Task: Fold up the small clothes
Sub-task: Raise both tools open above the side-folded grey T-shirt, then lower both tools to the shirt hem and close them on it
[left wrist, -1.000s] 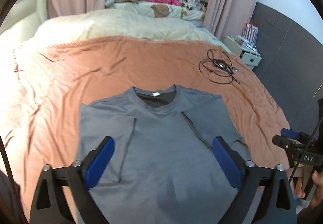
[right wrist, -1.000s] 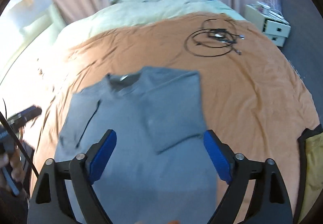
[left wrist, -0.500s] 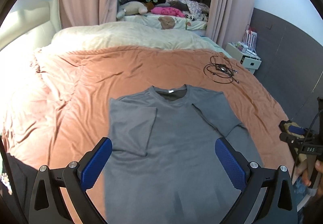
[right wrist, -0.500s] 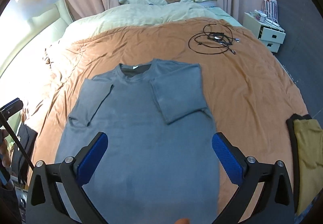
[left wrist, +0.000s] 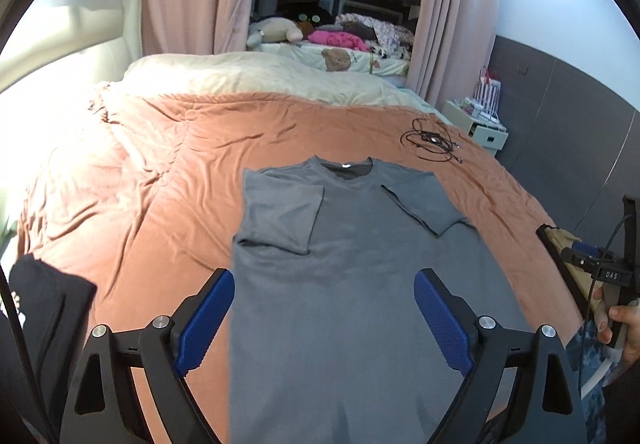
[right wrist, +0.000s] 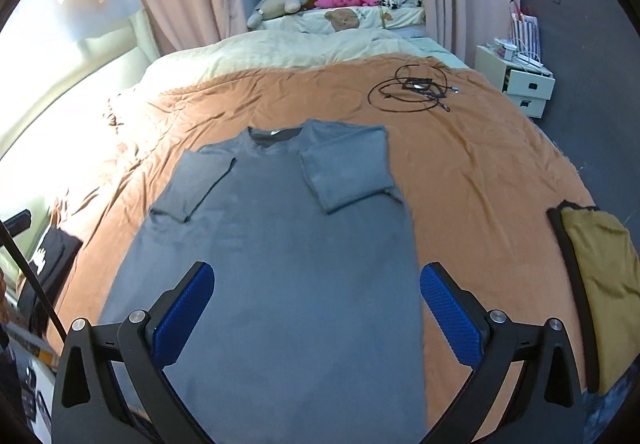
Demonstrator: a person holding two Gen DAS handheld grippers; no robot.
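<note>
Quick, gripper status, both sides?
Left gripper: open, holding nothing, above the grey cotton T-shirt.
Right gripper: open, holding nothing, above the same shirt.

Grey cotton t-shirt [right wrist: 280,244] — flat on orange bedspread [right wrist: 480,180], both sleeves folded inward. Right tool [right wrist: 316,308], blue-padded, jaws wide apart above its hem. Coiled black cable [right wrist: 412,92] beyond the collar; mustard-yellow garment [right wrist: 600,284] at the bed's right edge.

Both grippers, left [left wrist: 320,318] and right [right wrist: 316,310], have pulled back and risen from the shirt [left wrist: 352,284], showing more bed [left wrist: 160,184].
</note>
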